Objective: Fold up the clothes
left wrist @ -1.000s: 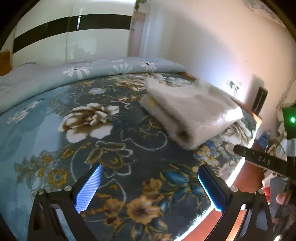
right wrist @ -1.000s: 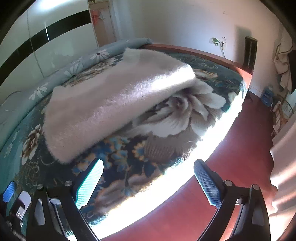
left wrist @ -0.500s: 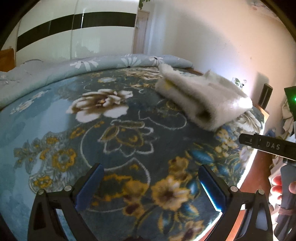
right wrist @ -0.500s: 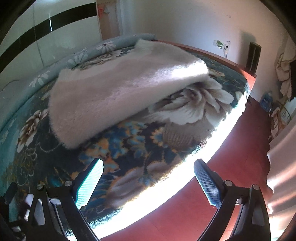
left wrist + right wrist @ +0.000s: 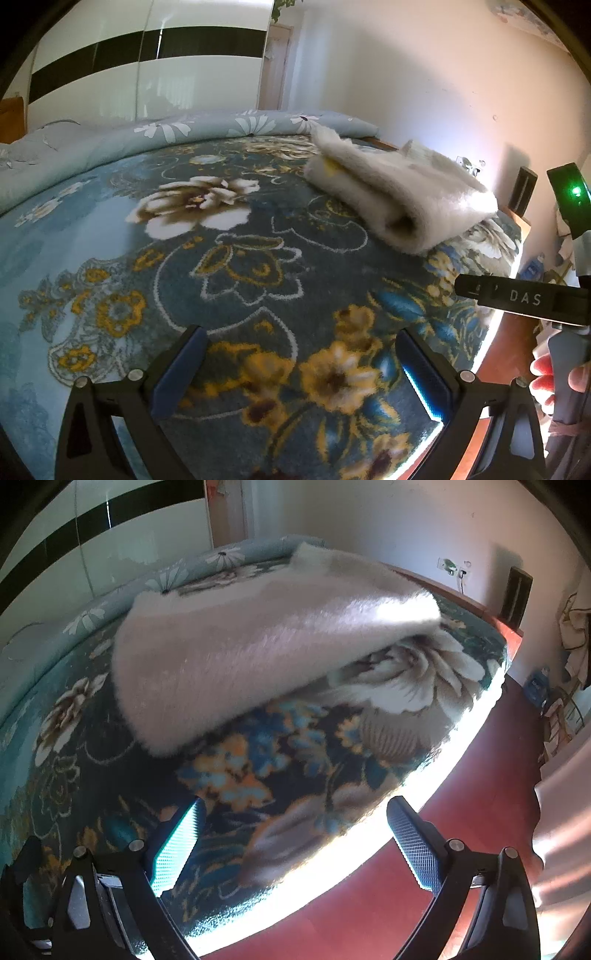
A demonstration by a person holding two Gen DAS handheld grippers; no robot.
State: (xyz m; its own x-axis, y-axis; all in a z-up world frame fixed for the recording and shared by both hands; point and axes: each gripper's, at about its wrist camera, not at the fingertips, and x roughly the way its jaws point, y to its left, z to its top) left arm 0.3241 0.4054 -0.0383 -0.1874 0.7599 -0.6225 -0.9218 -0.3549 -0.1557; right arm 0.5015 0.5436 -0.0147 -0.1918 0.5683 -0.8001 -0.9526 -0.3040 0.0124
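Both hand-held grippers, left (image 5: 301, 363) and right (image 5: 295, 836), gape wide and empty. Your folded fluffy white garment (image 5: 258, 635) lies on the floral bedspread (image 5: 221, 266), near its sunlit edge; leave that bundle square, pressing lightly only if layers spring.

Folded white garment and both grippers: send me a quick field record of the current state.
garment: fluffy white garment, folded into a thick bundle
garment location: lying on the floral blanket, near the bed's edge
left gripper: open, empty, above the blanket, apart from the garment
right gripper: open, empty, over the bed's edge, short of the garment
contact: neither gripper touches the garment
background: red floor, white wardrobe
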